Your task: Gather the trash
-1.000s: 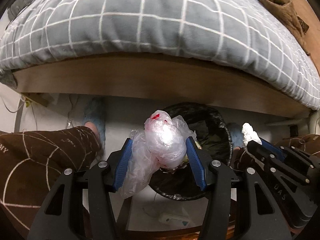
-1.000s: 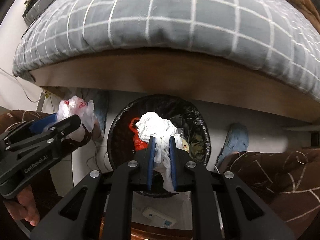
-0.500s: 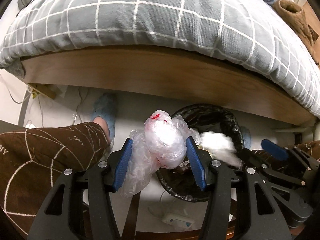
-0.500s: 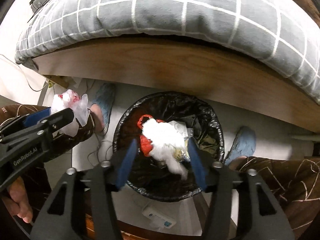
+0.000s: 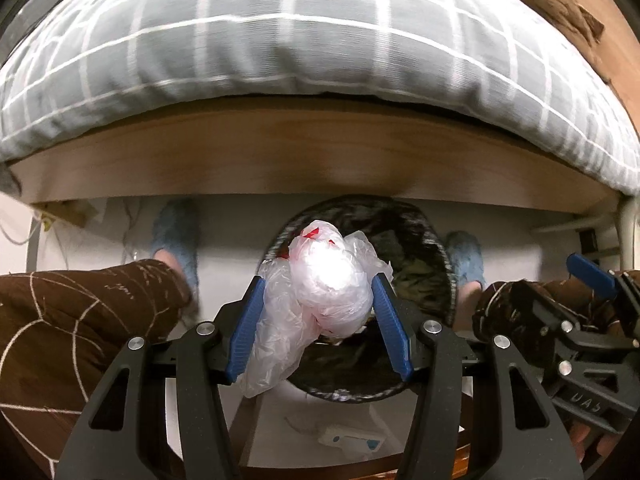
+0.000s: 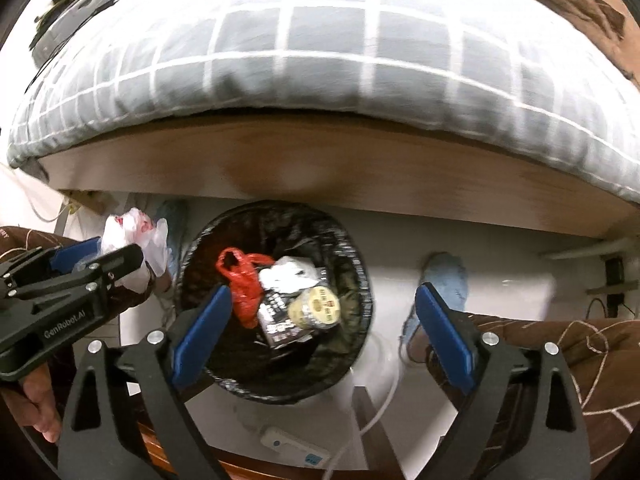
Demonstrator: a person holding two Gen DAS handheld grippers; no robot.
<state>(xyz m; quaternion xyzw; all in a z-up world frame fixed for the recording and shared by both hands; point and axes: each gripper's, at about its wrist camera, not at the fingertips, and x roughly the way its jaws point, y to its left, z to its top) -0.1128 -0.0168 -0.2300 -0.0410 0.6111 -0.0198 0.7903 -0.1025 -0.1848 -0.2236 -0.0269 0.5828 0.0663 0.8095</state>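
A pale floor [image 6: 500,264] is seen below a wooden bed frame [image 6: 320,168] topped by a grey checked duvet [image 6: 320,52], with a bin lined in black [image 6: 276,384] set on it between two blue slippers. In the bin a red bag [image 6: 244,280], crumpled white tissue [image 6: 286,276], a dark packet and a round lid are held. A balled clear plastic bag [image 5: 328,292] is clamped in the left tongs [image 5: 320,320] over the bin, while the right tongs [image 6: 320,336] are opening, with nothing gripped between them
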